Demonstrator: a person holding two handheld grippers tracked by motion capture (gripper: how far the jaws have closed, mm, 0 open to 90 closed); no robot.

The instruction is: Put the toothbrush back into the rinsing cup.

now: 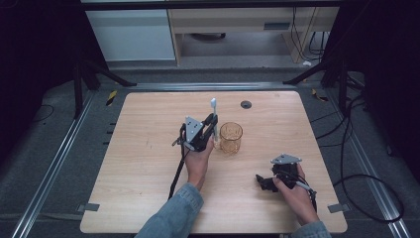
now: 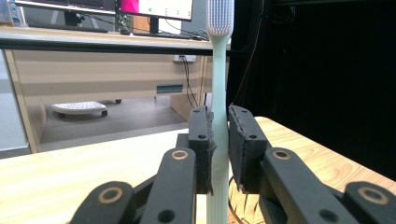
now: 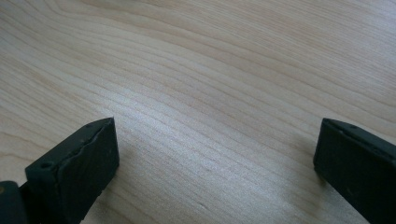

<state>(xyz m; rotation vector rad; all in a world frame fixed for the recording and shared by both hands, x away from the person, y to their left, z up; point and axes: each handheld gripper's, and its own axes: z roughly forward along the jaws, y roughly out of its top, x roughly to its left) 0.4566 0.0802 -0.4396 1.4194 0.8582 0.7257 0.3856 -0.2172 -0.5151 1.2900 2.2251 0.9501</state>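
Toothbrush: one, pale green with a white bristle head (image 2: 219, 70), standing upright; its long axis runs straight up and down, head at the top, handle end pointing down toward the tabletop (image 1: 148, 163).
Toothbrush place: held above the wood just left of the cup, near the middle of the tabletop; in the high view (image 1: 214, 115) the head rises clear above the claw.
Left claw: (image 2: 219, 149) clamped tight on the handle partway down, a pad pressing on each side; the person's left hand (image 1: 198, 161) carries it.
Cup: one, amber and see-through (image 1: 231, 137), standing upright with its mouth up, just beside the toothbrush and claw.
Right claw: (image 3: 215, 163) spread wide with nothing between the pads, bare wood beneath it; it sits low at the near right part of the tabletop (image 1: 265, 182), well apart from the cup.
Count: one toothbrush, one cup, two claws.
Other: one small dark round plug (image 1: 246, 104) near the far edge.
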